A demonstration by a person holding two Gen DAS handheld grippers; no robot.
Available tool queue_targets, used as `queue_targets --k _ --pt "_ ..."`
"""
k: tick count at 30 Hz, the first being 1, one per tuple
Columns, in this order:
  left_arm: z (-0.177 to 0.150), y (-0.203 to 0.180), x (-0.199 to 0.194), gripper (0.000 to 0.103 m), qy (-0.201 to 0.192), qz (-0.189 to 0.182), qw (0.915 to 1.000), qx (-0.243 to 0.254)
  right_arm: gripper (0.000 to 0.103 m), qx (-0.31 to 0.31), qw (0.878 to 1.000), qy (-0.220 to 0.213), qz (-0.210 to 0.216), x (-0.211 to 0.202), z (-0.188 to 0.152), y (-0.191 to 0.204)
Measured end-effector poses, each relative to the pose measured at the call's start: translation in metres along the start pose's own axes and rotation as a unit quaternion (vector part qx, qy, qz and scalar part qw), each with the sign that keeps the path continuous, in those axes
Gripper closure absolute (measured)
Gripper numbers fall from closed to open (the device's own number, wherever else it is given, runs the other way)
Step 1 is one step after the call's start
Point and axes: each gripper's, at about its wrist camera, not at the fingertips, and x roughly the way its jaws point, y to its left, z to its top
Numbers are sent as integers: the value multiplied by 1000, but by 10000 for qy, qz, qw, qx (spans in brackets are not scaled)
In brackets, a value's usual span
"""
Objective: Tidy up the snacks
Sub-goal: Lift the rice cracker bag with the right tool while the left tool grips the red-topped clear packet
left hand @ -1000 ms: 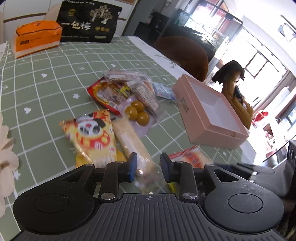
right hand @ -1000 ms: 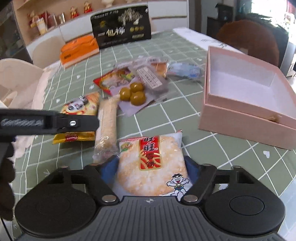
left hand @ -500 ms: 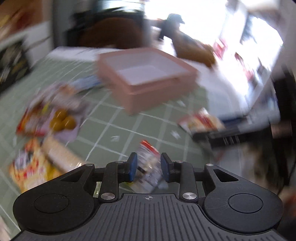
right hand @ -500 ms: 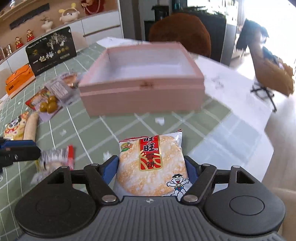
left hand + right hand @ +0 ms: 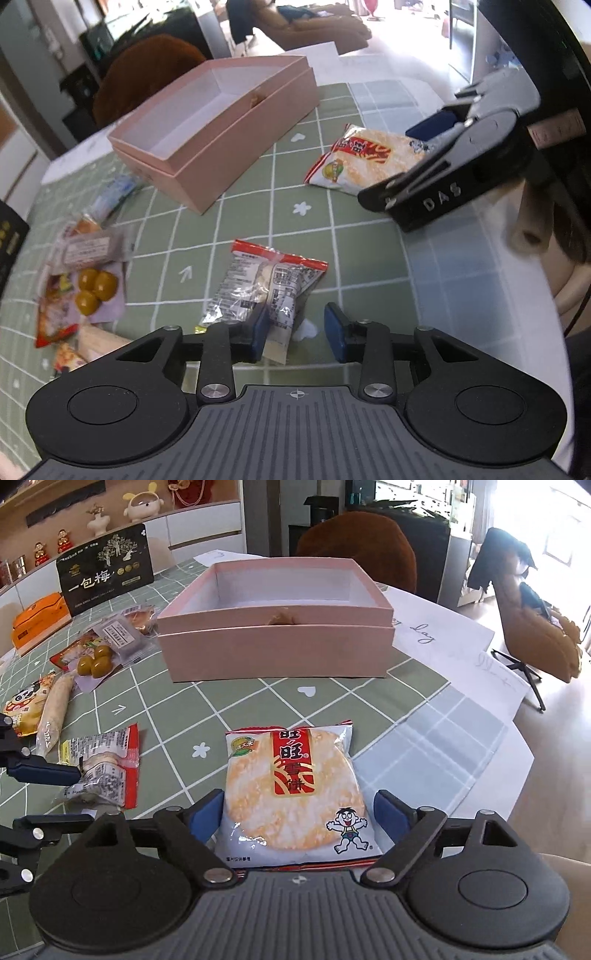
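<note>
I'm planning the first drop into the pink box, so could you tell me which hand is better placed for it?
Right, probably. Its tool faces the pink box squarely, with the rice cracker packet lying between its opening jaws. The left tool, jaws also opening, has the clear packet beside one finger, farther from the box.

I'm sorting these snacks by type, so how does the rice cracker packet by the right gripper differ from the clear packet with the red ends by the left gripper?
The rice cracker packet lies flat, face up, showing a round cracker and a cartoon child; the clear red-ended packet is crumpled, showing only small printed text. The rice cracker packet looks larger. Both lie on the green checked tablecloth outside the pink box, between opening jaws.
</note>
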Motion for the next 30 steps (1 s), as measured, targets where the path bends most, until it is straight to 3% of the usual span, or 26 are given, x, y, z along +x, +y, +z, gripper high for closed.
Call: queue_targets --k 4,7,9,12,17,19,24,30 --pt "2 0 4 35 -10 -451 9987 -222 15 38 10000 12 -23 0 0 -2" --pt "0 2 -7 37 -264 -782 9961 -327 14 40 10000 16 -31 1 0 -3" --pt "-3 11 -15 38 -546 -621 9958 -384 13 38 10000 12 -30 1 0 -3" --pt "-1 20 -6 38 -333 -143 9991 -232 12 35 10000 -12 -27 1 -1 -3" --pt "4 29 18 36 -85 -170 9988 -462 9 6 10000 27 -11 3 0 -4" --pt "4 39 23 35 -132 -168 9957 -902 9 -26 10000 51 16 3 1 -5" --pt "2 58 27 36 -319 -149 9790 -2008 3 -49 10000 -12 28 5 -1 -7" --pt "4 47 26 40 -322 138 9733 -2266 0 -15 10000 -2 -29 8 -1 -7"
